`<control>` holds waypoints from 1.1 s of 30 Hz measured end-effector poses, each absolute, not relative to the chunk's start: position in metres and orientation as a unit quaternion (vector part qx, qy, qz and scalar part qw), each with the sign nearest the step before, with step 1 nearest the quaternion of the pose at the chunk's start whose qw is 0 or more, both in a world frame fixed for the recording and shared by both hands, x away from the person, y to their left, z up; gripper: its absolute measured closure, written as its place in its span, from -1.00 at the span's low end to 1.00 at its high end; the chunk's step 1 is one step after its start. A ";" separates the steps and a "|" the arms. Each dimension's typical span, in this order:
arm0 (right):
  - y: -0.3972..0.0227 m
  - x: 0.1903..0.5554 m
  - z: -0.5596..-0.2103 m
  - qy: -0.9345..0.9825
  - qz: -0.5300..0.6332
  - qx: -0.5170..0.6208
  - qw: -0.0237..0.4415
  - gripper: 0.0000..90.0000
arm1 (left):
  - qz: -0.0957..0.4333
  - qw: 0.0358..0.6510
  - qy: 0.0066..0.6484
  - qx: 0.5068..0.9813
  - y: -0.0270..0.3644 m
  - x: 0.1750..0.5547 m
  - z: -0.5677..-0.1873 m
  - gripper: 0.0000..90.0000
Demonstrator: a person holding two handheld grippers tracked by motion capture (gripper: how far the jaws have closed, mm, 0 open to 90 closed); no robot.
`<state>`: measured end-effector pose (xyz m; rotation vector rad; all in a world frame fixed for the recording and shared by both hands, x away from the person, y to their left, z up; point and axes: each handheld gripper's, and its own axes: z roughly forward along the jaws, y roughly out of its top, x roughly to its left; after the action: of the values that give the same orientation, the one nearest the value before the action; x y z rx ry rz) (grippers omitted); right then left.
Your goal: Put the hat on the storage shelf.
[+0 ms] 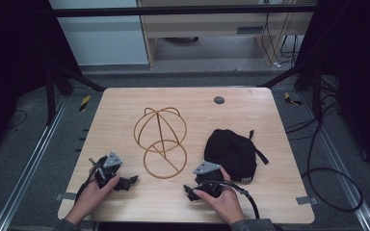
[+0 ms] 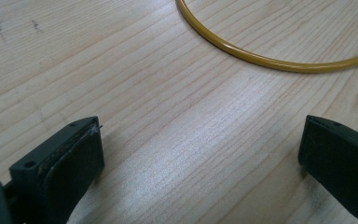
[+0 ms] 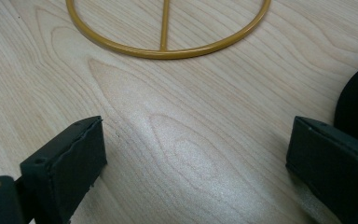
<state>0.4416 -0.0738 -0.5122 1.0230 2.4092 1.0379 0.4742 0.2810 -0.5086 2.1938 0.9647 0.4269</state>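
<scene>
A pale wood table (image 1: 125,103) carries a gold wire stand (image 1: 160,139) near its middle and a black cap (image 1: 231,153) to the right of it, the two close but apart. The stand's flat ring base lies on the wood toward the person, and its domed wire frame rises behind, toward the far edge. A small dark round plug (image 1: 218,100) sits near the far edge, well clear of both. The left gripper (image 1: 125,182) rests low on the near left part of the table, held by the left hand (image 1: 92,192); in the left gripper view its jaws stand wide apart with nothing between them, bare wood ahead and the ring's curve beyond. The right gripper (image 1: 190,192) lies near the front edge, held by the right hand (image 1: 224,202), just in front of the cap; its jaws are also spread wide and empty, the ring base with its cross wire lying ahead and the cap's dark edge at the right jaw. Open wood lies along the left side, the far edge and between the two grippers. The cap's strap trails toward the table's right side, which is otherwise bare.
</scene>
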 end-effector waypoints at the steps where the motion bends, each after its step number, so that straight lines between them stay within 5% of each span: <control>1: -0.074 0.442 -0.512 0.844 0.364 0.359 0.162 -0.90 | 0.164 0.347 0.372 0.845 0.281 0.474 -0.509 -1.00; 9: -0.073 0.438 -0.507 0.849 0.351 0.358 0.168 -0.76 | 0.164 0.346 0.372 0.845 0.281 0.474 -0.509 -1.00; 19: -0.090 0.413 -0.484 0.838 0.364 0.364 0.180 -0.83 | 0.164 0.346 0.372 0.845 0.281 0.474 -0.509 -1.00; 33: -0.169 0.390 -0.448 0.731 0.401 0.464 0.298 -0.86 | 0.165 0.346 0.372 0.845 0.281 0.474 -0.509 -1.00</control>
<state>0.3897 -0.1694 -0.4485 1.2333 1.9434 1.0653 0.4742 0.2810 -0.5086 2.1936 0.9648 0.4270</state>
